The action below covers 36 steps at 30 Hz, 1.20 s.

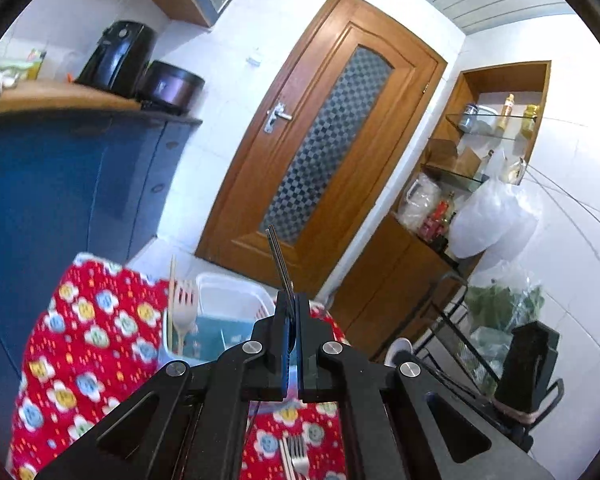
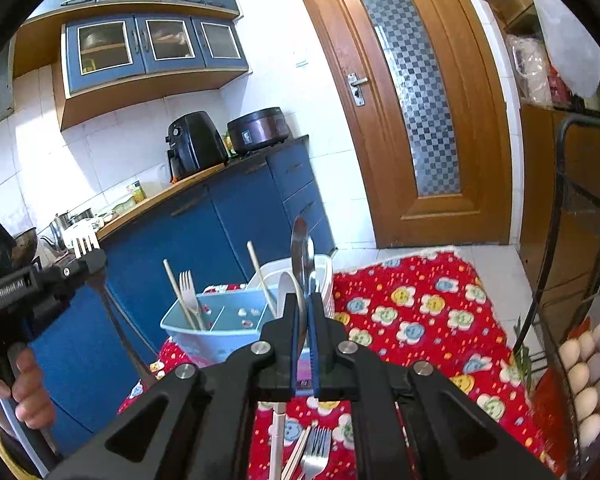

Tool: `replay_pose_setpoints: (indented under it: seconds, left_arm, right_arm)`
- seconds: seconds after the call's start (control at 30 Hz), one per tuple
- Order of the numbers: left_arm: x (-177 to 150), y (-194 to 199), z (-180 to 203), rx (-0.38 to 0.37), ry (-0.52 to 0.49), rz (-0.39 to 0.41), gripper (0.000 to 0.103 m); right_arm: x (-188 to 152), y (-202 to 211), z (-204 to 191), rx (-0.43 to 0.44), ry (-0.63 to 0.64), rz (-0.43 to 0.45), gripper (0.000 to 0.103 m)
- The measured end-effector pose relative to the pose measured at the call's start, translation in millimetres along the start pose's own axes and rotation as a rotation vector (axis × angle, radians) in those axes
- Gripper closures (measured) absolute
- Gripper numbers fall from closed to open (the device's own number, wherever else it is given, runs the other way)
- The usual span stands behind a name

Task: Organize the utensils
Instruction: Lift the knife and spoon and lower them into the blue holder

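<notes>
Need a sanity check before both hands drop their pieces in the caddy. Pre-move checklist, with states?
1. Left gripper shut on fork: ok.
2. Right gripper shut on knife and spoon: ok.
3. Blue caddy upright on the red cloth: ok.
4. Free compartment in caddy: ok, middle section looks bare.
5. Grip firmness: cannot tell.
6. Loose fork on cloth clear of path: ok.

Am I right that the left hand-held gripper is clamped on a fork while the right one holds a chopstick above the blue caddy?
Not quite: in the right wrist view, the right hand-held gripper grips a spoon, not a chopstick. The left hand-held gripper does hold a fork, and the blue caddy sits below.
</notes>
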State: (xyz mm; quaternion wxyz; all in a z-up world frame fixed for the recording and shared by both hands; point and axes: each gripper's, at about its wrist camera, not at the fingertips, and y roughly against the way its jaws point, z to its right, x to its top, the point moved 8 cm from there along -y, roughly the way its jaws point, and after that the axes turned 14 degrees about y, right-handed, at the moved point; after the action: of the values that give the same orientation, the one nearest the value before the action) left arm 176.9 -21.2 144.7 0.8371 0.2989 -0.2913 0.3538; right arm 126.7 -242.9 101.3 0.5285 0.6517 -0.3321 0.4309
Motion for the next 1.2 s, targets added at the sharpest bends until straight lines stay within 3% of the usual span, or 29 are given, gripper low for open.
replay_pose_setpoints:
  seconds: [0.43, 0.8, 1.2]
  left_arm:
    - [64.0, -25.1, 26.8, 0.031, -0.071, 0.108, 0.101]
    - [65.2, -61.7, 3.4, 0.096, -0.103, 0.112, 0.101]
    - [44.8, -83.7, -23.8, 0.111, -0.106, 0.071, 0.101]
  right_arm:
    - [47.3, -19.4, 8.4, -0.060, 0.045, 0.073, 0.097]
    - [72.5, -61.7, 0.3, -0.113, 0.123, 0.156, 0.097]
    - [56.3, -98.9, -8.6, -0.112, 0.162, 0.159, 0.097]
